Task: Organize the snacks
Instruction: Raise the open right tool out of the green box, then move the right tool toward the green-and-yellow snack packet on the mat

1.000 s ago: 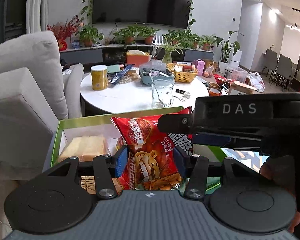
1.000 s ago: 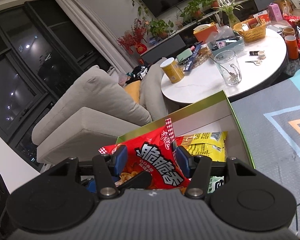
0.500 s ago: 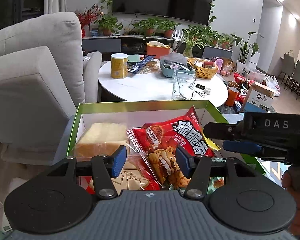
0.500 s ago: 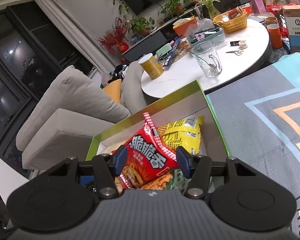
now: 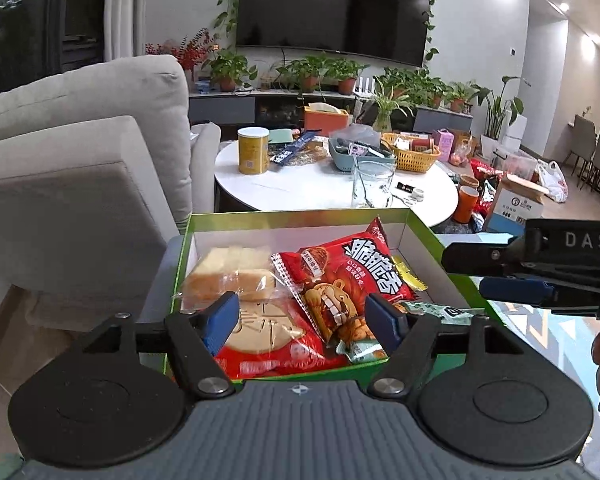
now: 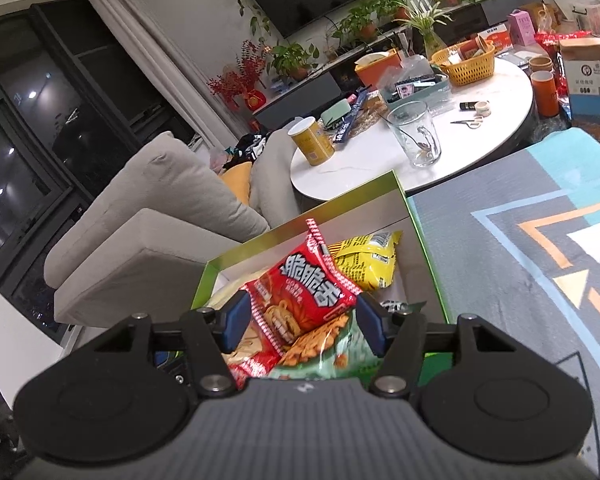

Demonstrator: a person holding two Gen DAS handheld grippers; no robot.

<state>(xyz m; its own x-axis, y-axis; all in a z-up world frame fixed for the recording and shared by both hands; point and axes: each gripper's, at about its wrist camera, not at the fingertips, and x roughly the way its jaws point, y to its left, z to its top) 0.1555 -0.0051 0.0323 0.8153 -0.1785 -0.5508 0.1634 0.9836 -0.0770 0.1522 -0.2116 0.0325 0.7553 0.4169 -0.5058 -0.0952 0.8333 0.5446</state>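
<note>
A green box with a white inside holds several snack packs. A red crisp bag lies on top of them, beside a bread pack and a red biscuit pack. My left gripper hovers over the box's near end, its jaws opening, with nothing pressed between the pads. My right gripper reaches in from the right, beside the box. In the right wrist view the right gripper is opening above the red bag, clear of it. A yellow bag and a green bag lie around it.
A round white table stands just behind the box, with a glass mug, a yellow can and baskets on it. A grey sofa is at the left. A patterned rug lies right of the box.
Both grippers were shut on the red bag a second ago. They have let go, opened and drawn back, and the bag now lies in the box.
</note>
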